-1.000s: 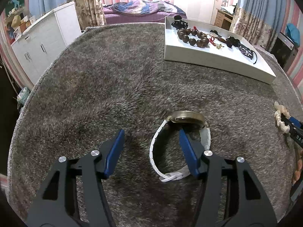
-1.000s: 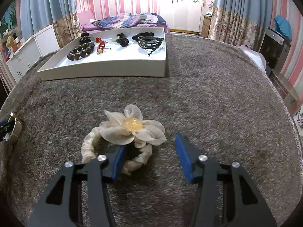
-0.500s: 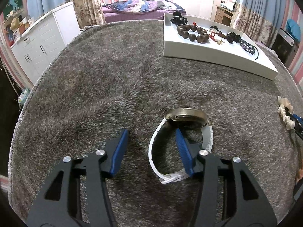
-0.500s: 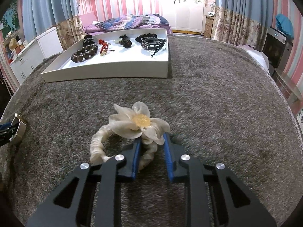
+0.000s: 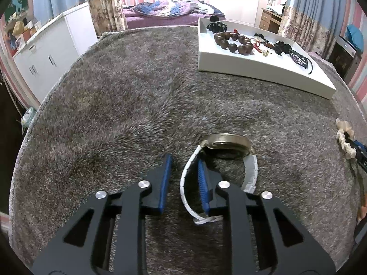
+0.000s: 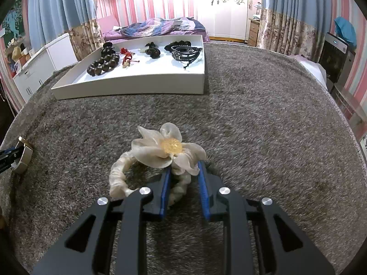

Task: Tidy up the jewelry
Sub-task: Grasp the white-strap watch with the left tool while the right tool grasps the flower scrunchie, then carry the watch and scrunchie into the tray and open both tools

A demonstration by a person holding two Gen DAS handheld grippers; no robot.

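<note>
Our left gripper (image 5: 183, 176), jaws apart, straddles the watch (image 5: 219, 160) strap; right gripper (image 6: 182, 183) pinches the flower scrunchie (image 6: 160, 160), which may slip short of the tray (image 6: 128, 87)

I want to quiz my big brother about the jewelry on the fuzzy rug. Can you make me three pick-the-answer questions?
1. Where is the brown bead bracelet?
A. inside the white tray
B. on the rug
C. on the bed

2. What colour is the watch strap?
A. black
B. white
C. red

3. What are the right tongs doing?
A. pinching the flower scrunchie
B. hanging over the tray
C. holding the watch

Answers: 1 A, the beads lie within the tray's walls. 2 B, the strap looping from the gold case is white. 3 A, the blue pads squeeze the scrunchie's band.
</note>
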